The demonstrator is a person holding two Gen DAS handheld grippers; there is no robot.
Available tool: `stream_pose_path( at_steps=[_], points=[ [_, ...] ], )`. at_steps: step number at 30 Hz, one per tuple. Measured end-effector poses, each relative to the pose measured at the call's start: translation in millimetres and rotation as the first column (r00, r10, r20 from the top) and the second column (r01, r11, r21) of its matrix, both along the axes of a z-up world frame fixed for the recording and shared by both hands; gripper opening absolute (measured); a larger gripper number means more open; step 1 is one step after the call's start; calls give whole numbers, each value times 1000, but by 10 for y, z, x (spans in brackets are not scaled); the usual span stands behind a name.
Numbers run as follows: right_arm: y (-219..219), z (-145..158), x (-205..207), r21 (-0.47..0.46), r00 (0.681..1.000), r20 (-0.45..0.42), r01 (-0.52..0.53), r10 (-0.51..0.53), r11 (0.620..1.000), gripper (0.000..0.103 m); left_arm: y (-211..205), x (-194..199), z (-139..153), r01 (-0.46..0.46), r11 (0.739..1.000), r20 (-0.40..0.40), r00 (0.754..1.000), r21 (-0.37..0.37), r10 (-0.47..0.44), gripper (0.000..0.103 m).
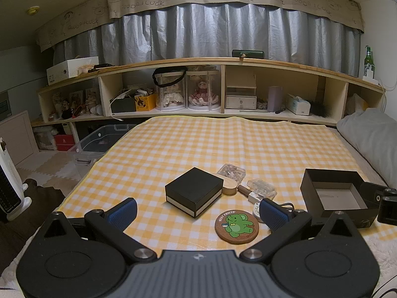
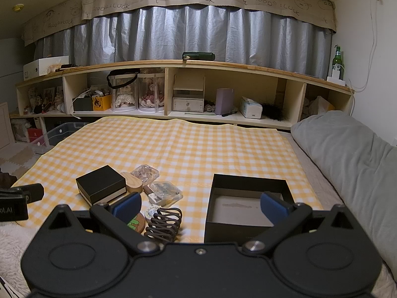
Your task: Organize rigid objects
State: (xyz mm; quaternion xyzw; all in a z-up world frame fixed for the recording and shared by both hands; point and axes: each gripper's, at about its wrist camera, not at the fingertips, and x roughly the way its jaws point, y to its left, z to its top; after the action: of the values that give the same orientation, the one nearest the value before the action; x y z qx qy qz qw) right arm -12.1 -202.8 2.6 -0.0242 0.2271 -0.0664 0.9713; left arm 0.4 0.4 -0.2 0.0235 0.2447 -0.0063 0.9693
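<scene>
On the yellow checked cloth (image 1: 198,144) lies a closed black box with a white band (image 1: 194,190) (image 2: 101,184). Beside it sit a wooden piece (image 1: 229,187) (image 2: 134,182), two clear plastic cases (image 1: 232,171) (image 1: 263,187), a round cork coaster with a green elephant (image 1: 237,225) and a dark coiled spring (image 2: 163,222). An empty open black box (image 1: 335,195) (image 2: 245,206) stands to the right. My left gripper (image 1: 197,211) is open, just short of the closed box. My right gripper (image 2: 199,204) is open over the near-left edge of the empty box. Neither holds anything.
A long wooden shelf (image 1: 223,60) with dolls, boxes and tissues runs along the back under grey curtains. A grey pillow (image 2: 347,149) lies on the right. A clear storage bin (image 1: 99,141) and a white heater (image 1: 7,186) stand on the floor at left.
</scene>
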Motion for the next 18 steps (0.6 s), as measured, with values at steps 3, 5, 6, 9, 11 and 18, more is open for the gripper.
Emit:
stream_pose_path(
  at_steps=[3, 5, 6, 9, 11, 18],
  points=[
    [6, 1, -8, 0, 1000, 0, -1, 1, 1000, 103, 3, 1, -1, -1, 1000, 0, 1000, 0, 1, 103],
    [7, 1, -10, -1, 1000, 0, 0, 0, 1000, 103, -2, -3, 3, 2, 1000, 0, 1000, 1, -2, 103],
    [8, 2, -10, 0, 1000, 0, 0, 0, 1000, 103, -3, -4, 3, 2, 1000, 0, 1000, 1, -2, 103],
    [9, 3, -9, -1, 1000, 0, 0, 0, 1000, 103, -2, -3, 3, 4, 1000, 0, 1000, 2, -4, 103],
    [9, 4, -8, -1, 1000, -1, 0, 0, 1000, 103, 1, -2, 3, 4, 1000, 1, 1000, 2, -4, 103],
    [10, 4, -7, -1, 1000, -1, -1, 1, 1000, 103, -2, -3, 3, 3, 1000, 0, 1000, 1, -3, 103]
  ],
)
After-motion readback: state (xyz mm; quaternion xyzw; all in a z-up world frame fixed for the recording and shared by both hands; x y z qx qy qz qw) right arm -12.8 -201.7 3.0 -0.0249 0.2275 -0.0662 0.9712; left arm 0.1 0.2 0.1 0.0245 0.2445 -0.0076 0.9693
